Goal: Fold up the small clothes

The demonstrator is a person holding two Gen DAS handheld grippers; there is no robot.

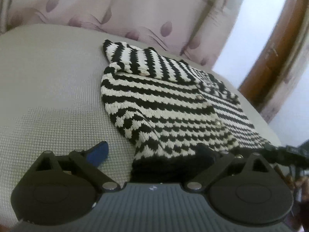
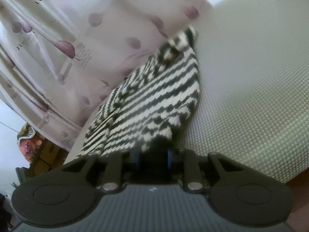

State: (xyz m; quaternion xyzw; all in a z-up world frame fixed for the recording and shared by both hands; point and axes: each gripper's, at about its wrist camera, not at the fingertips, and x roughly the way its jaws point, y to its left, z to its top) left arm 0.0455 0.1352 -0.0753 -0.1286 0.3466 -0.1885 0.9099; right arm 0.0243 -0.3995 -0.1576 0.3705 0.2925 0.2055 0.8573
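A small black-and-white striped knit cardigan [image 1: 170,104] with round buttons lies on a grey woven surface [image 1: 48,96], one sleeve folded over its top. My left gripper [image 1: 152,154] is open: its blue-padded left finger [image 1: 98,152] rests on the bare surface, its right finger sits at the cardigan's black hem. In the right wrist view the cardigan [image 2: 154,100] is lifted and tilted. My right gripper [image 2: 153,156] is shut on its black hem edge, the blue pads close together around the fabric. The right gripper also shows at the left wrist view's right edge [image 1: 285,152].
A pale curtain with purple leaf print [image 1: 154,13] hangs just behind the surface. A brown wooden door frame [image 1: 274,44] stands at the right. The surface's edge drops off at the lower right of the right wrist view [image 2: 289,177]. Cluttered items [image 2: 29,143] sit low beyond the curtain.
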